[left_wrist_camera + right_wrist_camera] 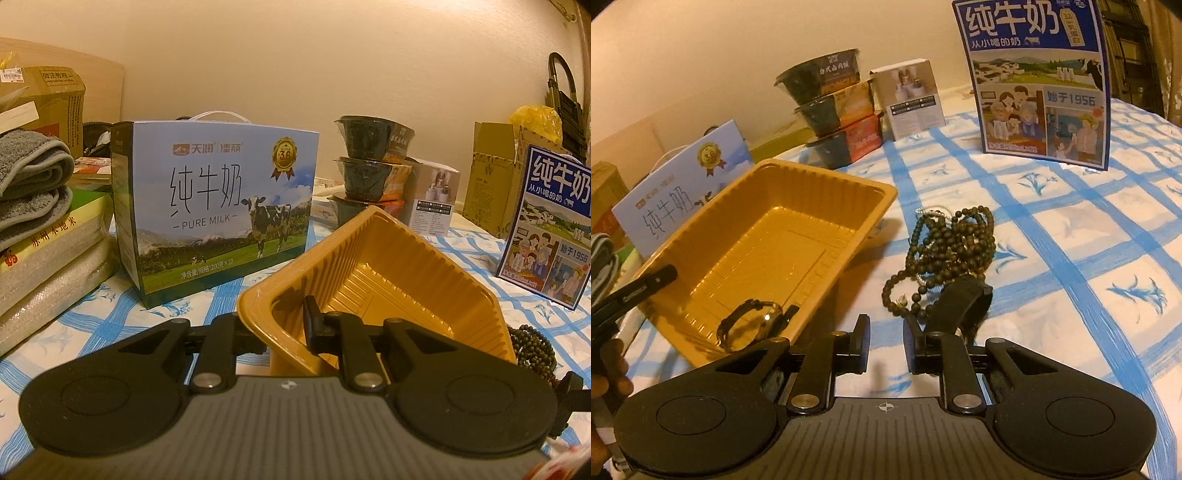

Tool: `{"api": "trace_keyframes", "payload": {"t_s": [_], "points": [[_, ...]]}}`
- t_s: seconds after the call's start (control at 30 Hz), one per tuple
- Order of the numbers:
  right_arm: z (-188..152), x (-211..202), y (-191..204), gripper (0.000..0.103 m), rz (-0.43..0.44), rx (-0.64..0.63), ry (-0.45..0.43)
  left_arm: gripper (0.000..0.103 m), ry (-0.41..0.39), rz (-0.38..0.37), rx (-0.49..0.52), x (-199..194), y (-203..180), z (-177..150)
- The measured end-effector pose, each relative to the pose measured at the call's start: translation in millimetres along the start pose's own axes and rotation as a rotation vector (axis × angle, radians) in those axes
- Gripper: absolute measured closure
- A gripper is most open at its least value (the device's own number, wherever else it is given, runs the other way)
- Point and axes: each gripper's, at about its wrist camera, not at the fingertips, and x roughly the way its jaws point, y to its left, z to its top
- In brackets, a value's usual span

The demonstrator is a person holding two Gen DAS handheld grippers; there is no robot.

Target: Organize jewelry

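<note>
My left gripper (288,328) is shut on the near wall of a yellow plastic tray (388,280), one finger inside and one outside. The tray tilts up off the blue-checked cloth (110,314). In the right wrist view the tray (768,229) holds a wristwatch (753,321) at its near end. To the right of the tray a heap of dark bead strings (945,251) lies on the cloth, with a black band (964,302) at its near side. My right gripper (886,332) is open just in front of the band, nothing between its fingers. Beads (535,347) also show beside the tray.
A light-blue milk box (218,210) stands behind the tray and a dark-blue milk box (1038,77) at the far right. Between them are stacked black bowls (834,107) and a small white box (912,96). Grey towels (33,184) lie on rice bags at the left. A hand (605,369) holds the left gripper.
</note>
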Motion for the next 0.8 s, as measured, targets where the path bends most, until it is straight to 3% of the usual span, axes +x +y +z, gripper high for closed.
{"api": "trace_keyframes", "payload": {"t_s": [0.47,0.8], "points": [[15.6,38.0,12.7,0.083,-0.044,-0.069,-0.015,0.087,0.001,0.0,-0.001,0.7,-0.1,-0.5],[14.1,70.0,14.2,0.084,-0.167,-0.046,0.011,0.087,0.001,0.0,-0.002,0.3,-0.4,-0.6]]}}
